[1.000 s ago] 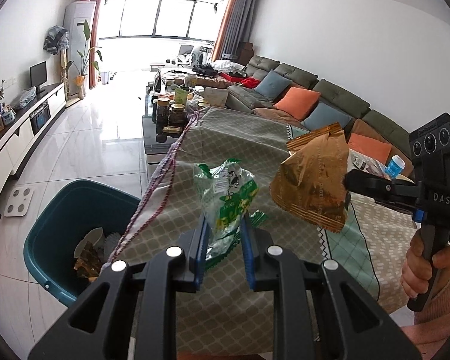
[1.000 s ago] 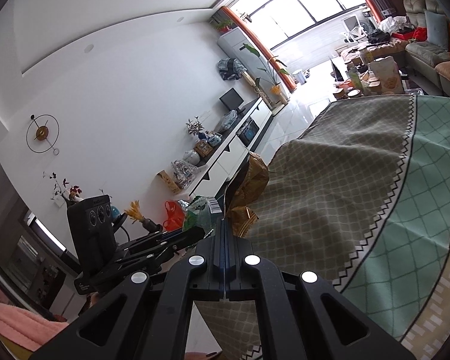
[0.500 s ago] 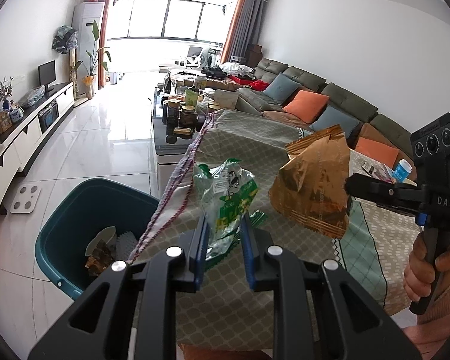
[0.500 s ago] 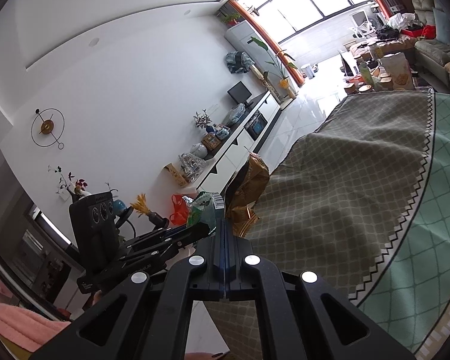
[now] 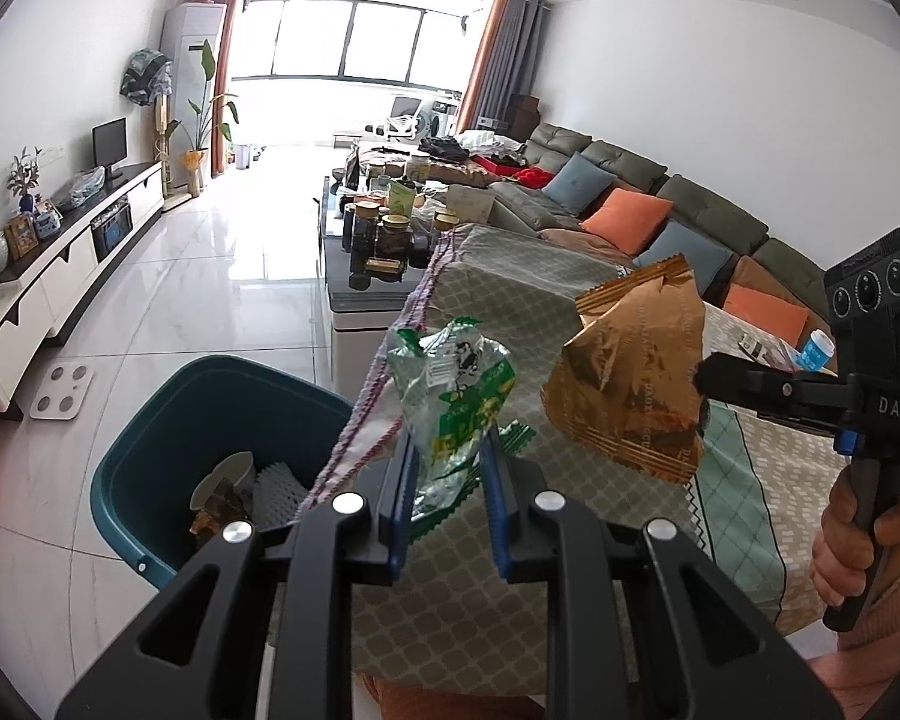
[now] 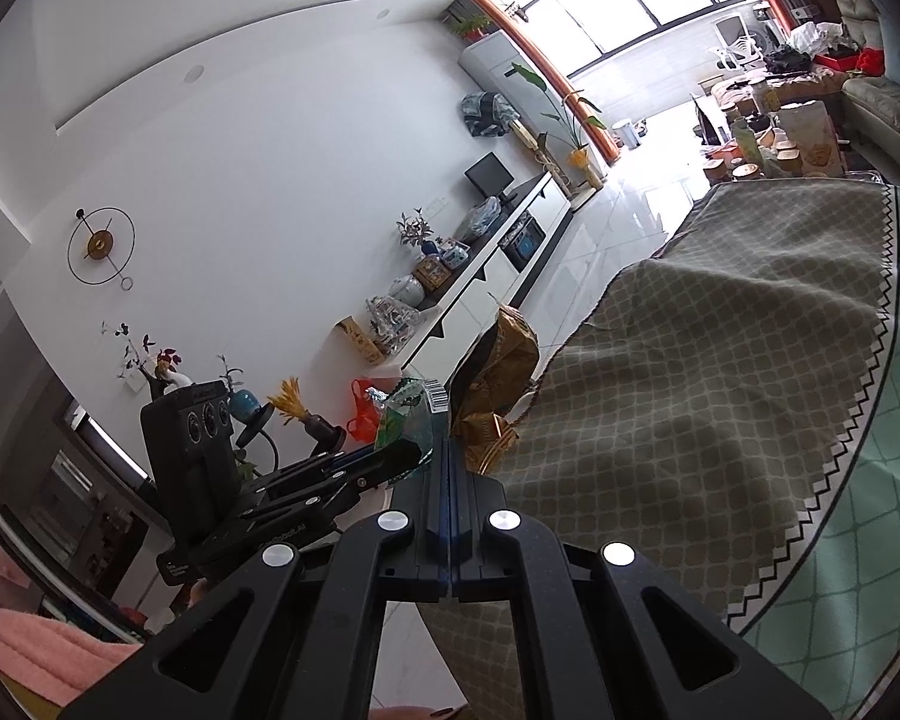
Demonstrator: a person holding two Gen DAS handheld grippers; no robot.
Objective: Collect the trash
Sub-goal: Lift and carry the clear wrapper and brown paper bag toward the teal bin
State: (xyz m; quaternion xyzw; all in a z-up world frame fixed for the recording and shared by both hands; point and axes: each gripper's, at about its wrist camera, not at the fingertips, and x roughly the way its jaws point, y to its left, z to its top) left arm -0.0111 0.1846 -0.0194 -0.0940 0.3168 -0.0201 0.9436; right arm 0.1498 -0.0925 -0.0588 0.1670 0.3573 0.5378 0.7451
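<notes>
Two wrappers aloft: green wrapper (image 5: 450, 402) pinched in left gripper (image 5: 447, 480), gold wrapper (image 5: 630, 384) seemingly clamped in right gripper (image 5: 705, 378)

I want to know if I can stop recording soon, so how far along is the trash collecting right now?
Partly done. The teal bin on the floor already holds some scraps. In hand: the left tongs grip a green and clear wrapper, and the right tongs are shut on a brown foil bag; both are over the covered table, not yet over the bin. Left: drop both in. A blue-capped bottle and papers remain at the right.
</notes>
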